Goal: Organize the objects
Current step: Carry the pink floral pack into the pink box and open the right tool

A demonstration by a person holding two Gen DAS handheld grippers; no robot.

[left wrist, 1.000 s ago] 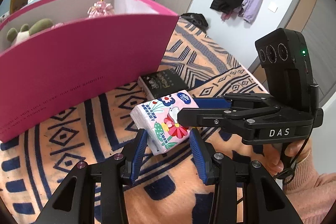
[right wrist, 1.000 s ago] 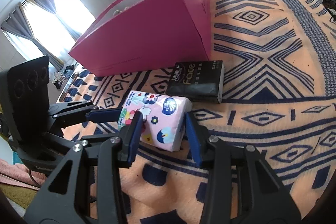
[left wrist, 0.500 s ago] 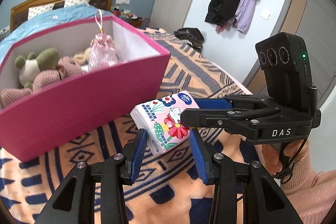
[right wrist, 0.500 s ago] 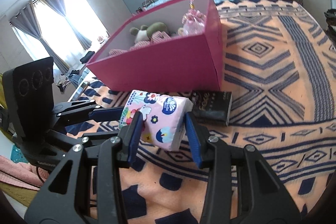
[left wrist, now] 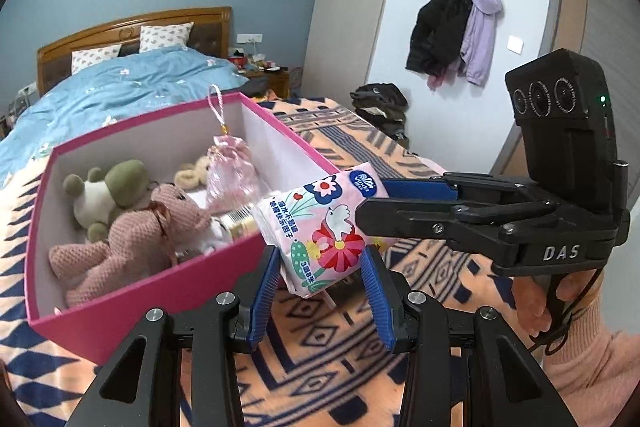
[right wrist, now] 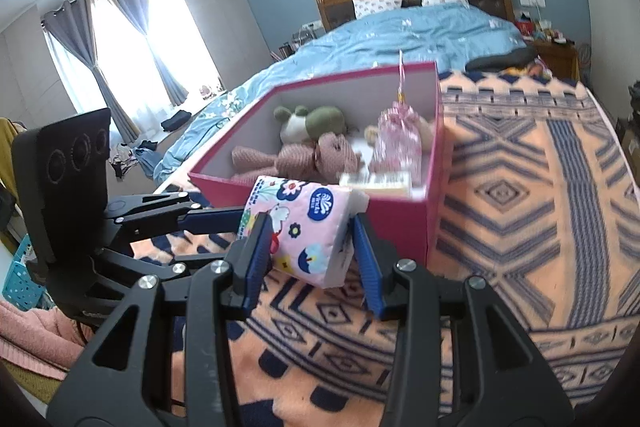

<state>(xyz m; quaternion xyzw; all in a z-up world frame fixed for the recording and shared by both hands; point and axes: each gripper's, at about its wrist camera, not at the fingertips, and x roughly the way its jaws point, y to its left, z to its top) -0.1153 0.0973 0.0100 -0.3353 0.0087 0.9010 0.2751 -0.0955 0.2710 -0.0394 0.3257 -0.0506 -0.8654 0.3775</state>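
Note:
A pink floral tissue pack (left wrist: 324, 227) hangs in the air, held from two sides. My left gripper (left wrist: 324, 291) is shut on its near end and my right gripper (right wrist: 310, 251) is shut on the pack (right wrist: 304, 227) from the other side. The right gripper also shows in the left wrist view (left wrist: 372, 203). The pack is level with the near right corner of the open pink box (left wrist: 168, 287), just above its rim. The box holds a pink knitted bear (left wrist: 132, 243), a green and white plush (left wrist: 108, 191), a pink pouch (left wrist: 232, 171) and a can (left wrist: 240, 223).
The box (right wrist: 400, 215) stands on an orange and navy patterned blanket (right wrist: 520, 227). A bed with blue bedding (right wrist: 400, 35) lies behind it. Coats (left wrist: 456, 27) hang on the far wall. The black tissue pack seen earlier is out of view.
Both grippers have lifted the tissue pack off the blanket and up to the box's rim. The box's contents have come into view and the black pack has dropped out of sight.

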